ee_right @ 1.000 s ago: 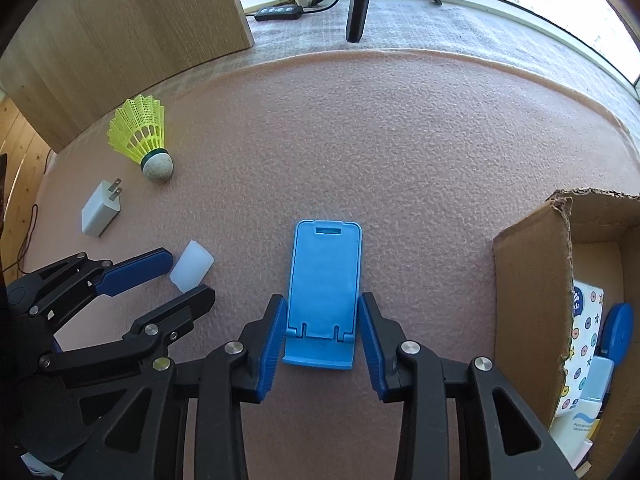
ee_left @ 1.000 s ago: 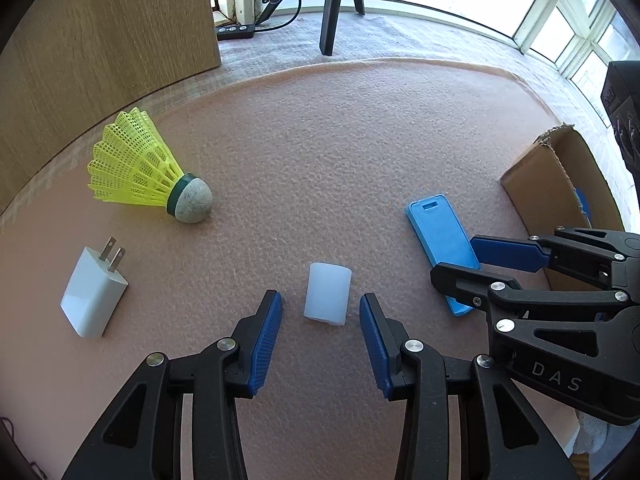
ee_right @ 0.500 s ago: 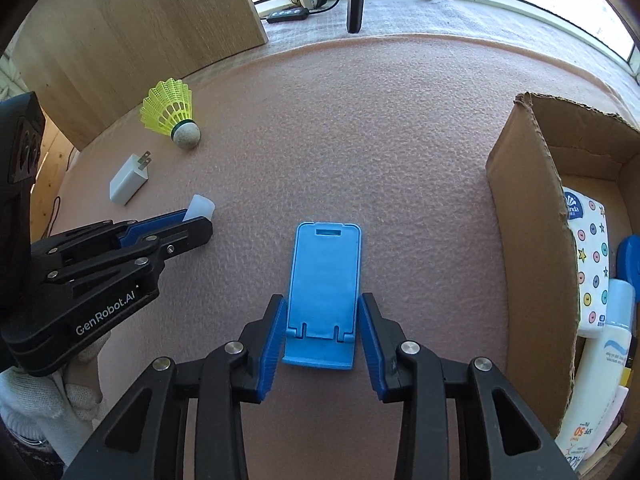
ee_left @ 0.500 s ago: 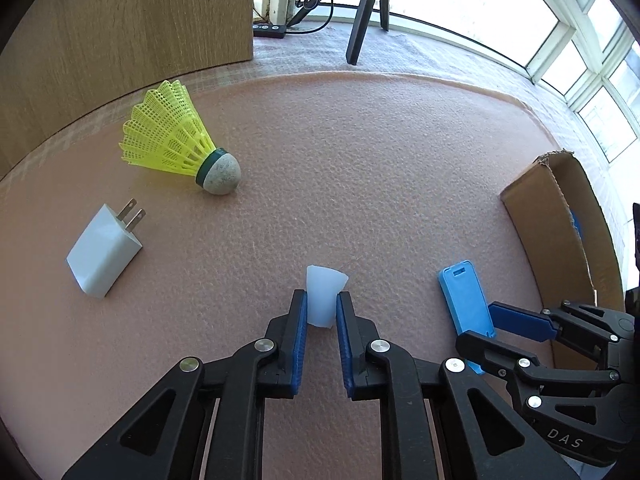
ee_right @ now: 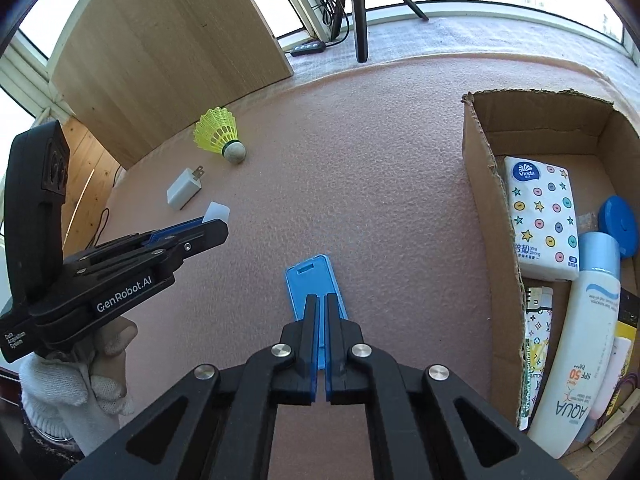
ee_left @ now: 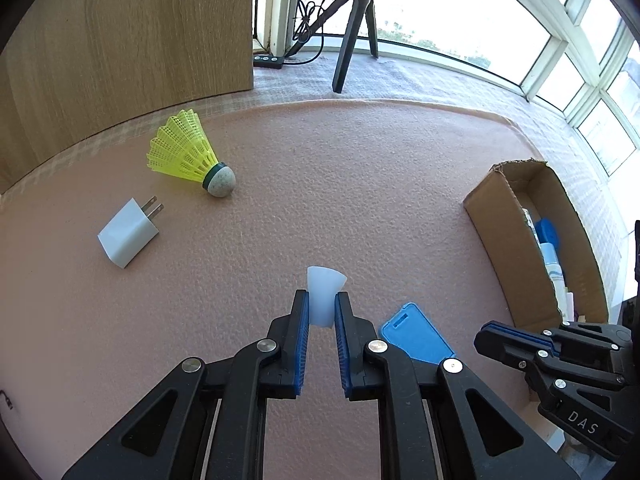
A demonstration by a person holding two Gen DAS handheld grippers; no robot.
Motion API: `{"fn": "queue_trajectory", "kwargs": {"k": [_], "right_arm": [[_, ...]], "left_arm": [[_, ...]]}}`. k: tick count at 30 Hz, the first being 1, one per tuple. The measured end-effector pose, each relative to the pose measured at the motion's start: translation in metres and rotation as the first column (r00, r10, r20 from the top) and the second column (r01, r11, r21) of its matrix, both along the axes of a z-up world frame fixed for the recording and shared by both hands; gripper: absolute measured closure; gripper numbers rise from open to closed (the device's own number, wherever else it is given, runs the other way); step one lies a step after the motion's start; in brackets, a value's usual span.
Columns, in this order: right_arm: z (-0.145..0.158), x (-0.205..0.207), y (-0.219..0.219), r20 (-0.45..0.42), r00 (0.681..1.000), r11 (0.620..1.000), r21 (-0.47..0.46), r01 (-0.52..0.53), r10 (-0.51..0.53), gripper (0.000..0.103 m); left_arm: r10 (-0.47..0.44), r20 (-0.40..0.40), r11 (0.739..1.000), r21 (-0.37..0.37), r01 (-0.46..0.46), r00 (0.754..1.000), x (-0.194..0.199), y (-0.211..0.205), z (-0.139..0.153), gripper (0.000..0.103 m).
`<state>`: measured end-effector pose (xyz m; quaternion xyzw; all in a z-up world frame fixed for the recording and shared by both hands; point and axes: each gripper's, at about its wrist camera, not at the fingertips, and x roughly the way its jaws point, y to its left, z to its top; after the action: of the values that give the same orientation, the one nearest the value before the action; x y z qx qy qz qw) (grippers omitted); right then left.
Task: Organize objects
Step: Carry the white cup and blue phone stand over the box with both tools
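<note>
Above mat (ee_left: 360, 184), 2 down-tilted tongs, each gripping.

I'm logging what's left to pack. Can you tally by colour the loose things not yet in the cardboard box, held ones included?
White: 2, the charger plug and the small cup in the left tongs
Yellow: 1, the shuttlecock
Blue: 1, the phone stand in the right tongs
Total: 4
</note>
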<state>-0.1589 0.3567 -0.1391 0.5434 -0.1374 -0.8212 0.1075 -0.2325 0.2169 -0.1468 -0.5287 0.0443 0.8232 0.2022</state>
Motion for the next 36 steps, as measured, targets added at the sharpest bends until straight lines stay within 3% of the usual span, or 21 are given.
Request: {"fn": "queue_trajectory", "kwargs": {"k": [4, 5, 6, 8, 9, 14, 18, 20, 22, 23, 28, 36], "right_arm": [[-0.006, -0.002, 0.005, 0.039, 0.999, 1.0, -0.005, -0.029, 0.029, 0.097], [-0.008, -0.003, 0.003, 0.058, 0.997, 0.999, -0.002, -0.05, 0.051, 0.09], [-0.01, -0.005, 0.0, 0.075, 0.995, 0.998, -0.009, -0.064, 0.065, 0.074], [-0.013, -0.008, -0.01, 0.092, 0.989, 0.994, -0.026, -0.111, 0.113, 0.055], [-0.016, -0.011, -0.017, 0.106, 0.984, 0.99, -0.016, -0.141, 0.141, 0.053], [-0.036, -0.027, -0.048, 0.18, 0.956, 0.952, 0.159, -0.26, 0.231, 0.053], [-0.04, -0.03, -0.068, 0.188, 0.928, 0.896, 0.259, -0.362, 0.32, 0.051], [-0.041, -0.027, -0.076, 0.19, 0.913, 0.857, 0.319, -0.406, 0.361, 0.054], [-0.04, -0.022, -0.079, 0.191, 0.895, 0.827, 0.343, -0.446, 0.404, 0.064], [-0.039, -0.021, -0.078, 0.199, 0.892, 0.826, 0.339, -0.451, 0.406, 0.07], [-0.033, -0.012, -0.061, 0.178, 0.916, 0.876, 0.275, -0.396, 0.359, 0.07], [0.017, 0.028, -0.008, 0.036, 0.969, 0.951, 0.186, -0.247, 0.245, 0.07]], "left_arm": [[0.02, -0.002, 1.0, 0.012, -0.02, 1.0, 0.009, -0.002, 0.002, 0.09], [0.03, 0.0, 0.999, 0.015, -0.03, 1.0, 0.01, -0.004, 0.001, 0.09], [0.04, 0.006, 0.999, 0.018, -0.04, 0.999, 0.011, -0.007, 0.0, 0.09], [0.062, 0.016, 0.998, 0.03, -0.063, 0.998, 0.013, -0.014, -0.003, 0.09], [0.074, 0.018, 0.997, 0.035, -0.074, 0.997, 0.015, -0.018, -0.004, 0.09], [0.137, 0.032, 0.989, 0.058, -0.139, 0.99, 0.031, -0.051, -0.008, 0.09], [0.192, 0.053, 0.979, 0.056, -0.195, 0.98, 0.043, -0.085, -0.015, 0.09], [0.213, 0.054, 0.975, 0.048, -0.216, 0.976, 0.046, -0.098, -0.016, 0.09], [0.235, 0.048, 0.97, 0.047, -0.237, 0.971, 0.047, -0.111, -0.014, 0.09], [0.241, 0.042, 0.969, 0.048, -0.243, 0.97, 0.047, -0.115, -0.012, 0.09], [0.239, 0.029, 0.969, 0.057, -0.241, 0.971, 0.047, -0.118, -0.004, 0.09], [0.155, 0.008, 0.983, 0.095, -0.155, 0.988, 0.045, -0.071, 0.013, 0.09]]}}
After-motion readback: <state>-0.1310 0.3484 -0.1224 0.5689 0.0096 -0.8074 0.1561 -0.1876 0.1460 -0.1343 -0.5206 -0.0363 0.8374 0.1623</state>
